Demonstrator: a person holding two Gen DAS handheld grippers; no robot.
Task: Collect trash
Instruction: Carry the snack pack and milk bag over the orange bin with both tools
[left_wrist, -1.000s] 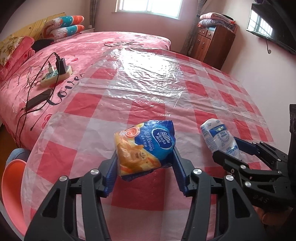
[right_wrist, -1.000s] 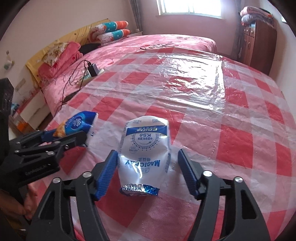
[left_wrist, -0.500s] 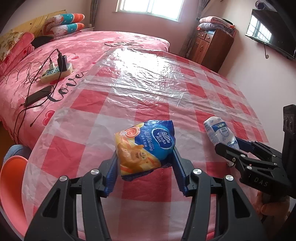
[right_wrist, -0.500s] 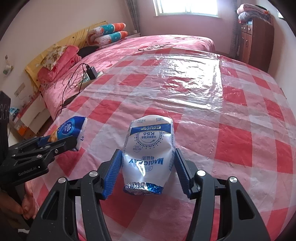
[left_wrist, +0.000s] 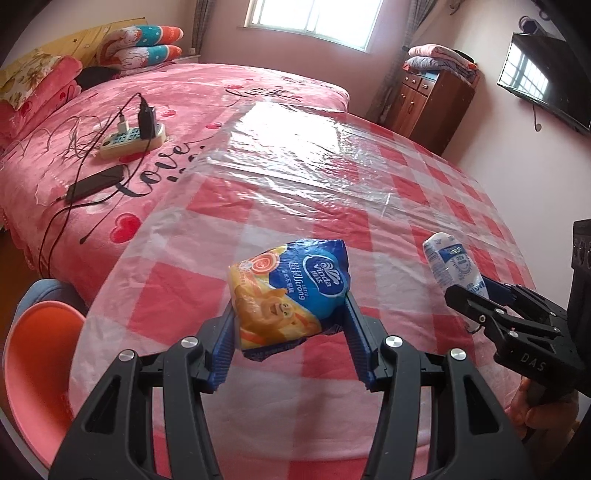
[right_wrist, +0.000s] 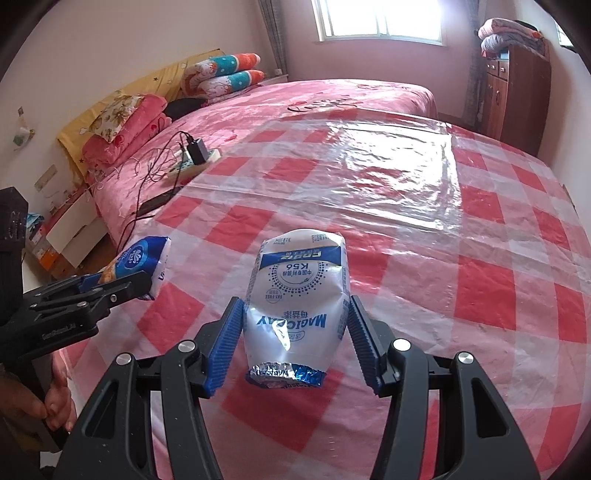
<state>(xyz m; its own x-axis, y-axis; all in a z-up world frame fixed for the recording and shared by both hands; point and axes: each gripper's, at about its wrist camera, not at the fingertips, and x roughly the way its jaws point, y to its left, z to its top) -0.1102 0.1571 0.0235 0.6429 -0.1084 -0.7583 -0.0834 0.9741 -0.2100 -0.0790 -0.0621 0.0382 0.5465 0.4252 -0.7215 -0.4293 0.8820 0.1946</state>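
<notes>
The left tool (left_wrist: 290, 325) pinches a blue and yellow tissue pack (left_wrist: 290, 293) between its two blue pads, and the pack hangs in the air above the red and white checked sheet (left_wrist: 332, 206). The right tool (right_wrist: 295, 332) pinches a crumpled silver and blue bag (right_wrist: 297, 299) the same way, with the bag's torn end pointing back at the camera. Each tool shows in the other's view: the left view has the right tool at its right edge with the bag sticking up out of it, and a hand (left_wrist: 535, 417) holds its grip. The right view has the left tool at its left edge with the pack in it, and a hand (right_wrist: 40, 402) below. The two tools are side by side, a little apart. The shiny plastic sheet covers much of a big pink bed (left_wrist: 184, 92). On the bare pink part lie a power strip (left_wrist: 133, 142) with plugs and wires and a dark phone (left_wrist: 95, 183). Pillows (left_wrist: 147, 44) are piled at the head of the bed. An orange chair (left_wrist: 37, 365) sits at the near left. A brown cabinet (left_wrist: 432, 103) stands by the far wall under folded blankets (left_wrist: 439, 59).
</notes>
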